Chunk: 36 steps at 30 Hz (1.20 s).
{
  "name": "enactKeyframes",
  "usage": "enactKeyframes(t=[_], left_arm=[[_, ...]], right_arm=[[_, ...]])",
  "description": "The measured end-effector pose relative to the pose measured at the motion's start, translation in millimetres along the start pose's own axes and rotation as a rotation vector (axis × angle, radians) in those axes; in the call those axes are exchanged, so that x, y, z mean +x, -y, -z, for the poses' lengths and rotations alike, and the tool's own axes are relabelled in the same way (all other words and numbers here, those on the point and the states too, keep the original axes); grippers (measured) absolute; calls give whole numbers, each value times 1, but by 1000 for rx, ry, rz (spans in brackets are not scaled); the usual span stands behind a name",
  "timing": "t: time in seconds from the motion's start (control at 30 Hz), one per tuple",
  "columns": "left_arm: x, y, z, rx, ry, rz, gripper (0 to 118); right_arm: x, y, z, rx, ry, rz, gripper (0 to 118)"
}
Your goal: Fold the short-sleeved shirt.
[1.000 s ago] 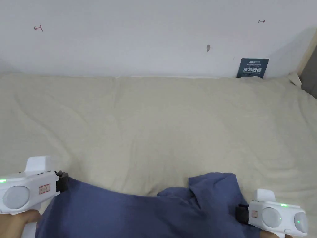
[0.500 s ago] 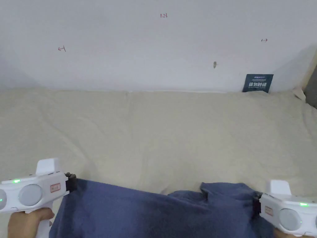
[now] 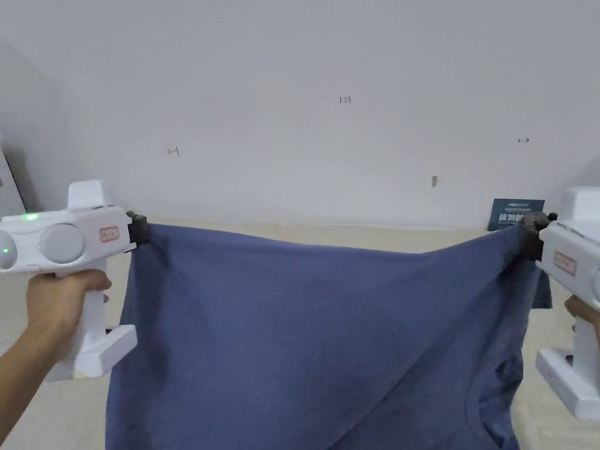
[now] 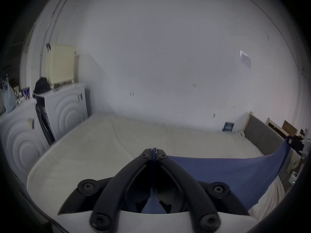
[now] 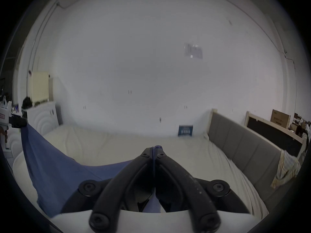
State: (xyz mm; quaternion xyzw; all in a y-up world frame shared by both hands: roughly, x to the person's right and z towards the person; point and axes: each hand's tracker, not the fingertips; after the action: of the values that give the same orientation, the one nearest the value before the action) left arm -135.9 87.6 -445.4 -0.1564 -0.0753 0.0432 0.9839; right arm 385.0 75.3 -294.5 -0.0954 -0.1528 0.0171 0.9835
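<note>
The bed point(image 3: 328, 237) is my landmark: a wide mattress under a creased cream sheet, pushed up against the white wall point(image 3: 304, 70) on its far side. In the right gripper view a grey padded headboard point(image 5: 239, 145) runs along one end of the bed, and in the left gripper view white cabinets point(image 4: 67, 108) stand off the opposite end.

Above the bed, on my side of it, I hold the short-sleeved shirt point(image 3: 304, 340) up in the air. It is blue and hangs as a broad sheet, its top edge sagging a little in the middle between my two tools; the lower part drops out of the head view, and a curved seam or neckline shows low on the right.

My left gripper point(image 3: 138, 229) is at the shirt's upper left corner, over the bed's near edge. In its own view point(image 4: 154, 154) the two black jaws are closed together with a thin strip of blue cloth pinched between them. My left hand point(image 3: 55, 304) wraps its white handle.

My right gripper point(image 3: 530, 240) has the upper right corner, level with the other. Its own view point(image 5: 154, 151) shows the jaws pressed together on a fold of the blue fabric, with a small bit poking past the tips.

A small dark card point(image 3: 515, 214) leans against the wall at the far right of the bed.
</note>
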Motion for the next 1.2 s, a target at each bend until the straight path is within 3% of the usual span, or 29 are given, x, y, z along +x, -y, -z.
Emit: enactKeyframes(t=[0.27, 0.57, 0.77, 0.97, 1.2], left_arm=[[0, -96, 6, 157, -16, -65, 4], [15, -115, 44, 205, -17, -43, 4], [20, -69, 90, 127, -4, -29, 4], [18, 14, 122, -24, 7, -31, 4], [6, 116, 103, -175, 20, -11, 4]], right_arm=[[-4, -95, 19, 171, -11, 2, 3], [9, -134, 68, 198, -14, 67, 3], [17, -85, 106, 143, -12, 77, 3], [21, 6, 127, -23, -19, 88, 3], [24, 109, 92, -182, -37, 139, 3]])
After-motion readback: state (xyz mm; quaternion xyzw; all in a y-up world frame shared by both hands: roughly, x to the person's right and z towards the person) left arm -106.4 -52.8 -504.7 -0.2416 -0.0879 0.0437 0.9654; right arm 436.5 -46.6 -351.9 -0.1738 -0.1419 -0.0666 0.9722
